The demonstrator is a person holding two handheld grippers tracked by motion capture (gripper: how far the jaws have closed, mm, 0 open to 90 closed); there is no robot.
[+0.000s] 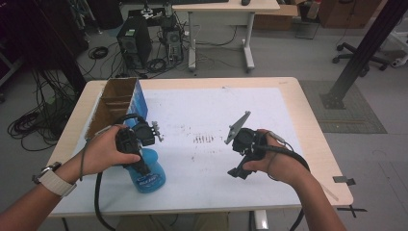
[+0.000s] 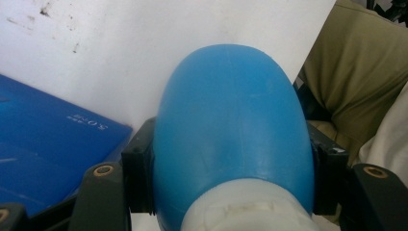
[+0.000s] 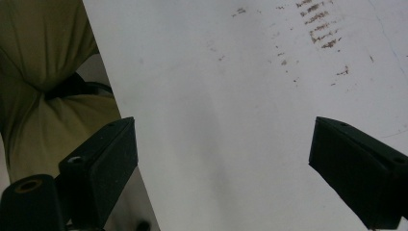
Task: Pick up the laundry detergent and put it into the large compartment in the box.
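A blue plastic bottle (image 1: 150, 179) with a white neck lies on the white sheet at the table's front left. My left gripper (image 1: 139, 163) is shut on it; in the left gripper view both black pads press on the sides of the blue bottle (image 2: 231, 120), near its white neck. My right gripper (image 1: 239, 169) hovers over the sheet at the front right, a grey three-cornered plate on top. In the right gripper view the right gripper (image 3: 223, 168) stands open, its jaws wide apart with just bare white sheet between them.
An open cardboard box (image 1: 115, 103) with a blue side stands just behind the bottle; the box's blue face (image 2: 43, 139) is close to the left jaw. The white sheet (image 1: 211, 110) covers most of the wooden table (image 1: 312, 139). A person's lap (image 3: 38, 57) is at the front edge.
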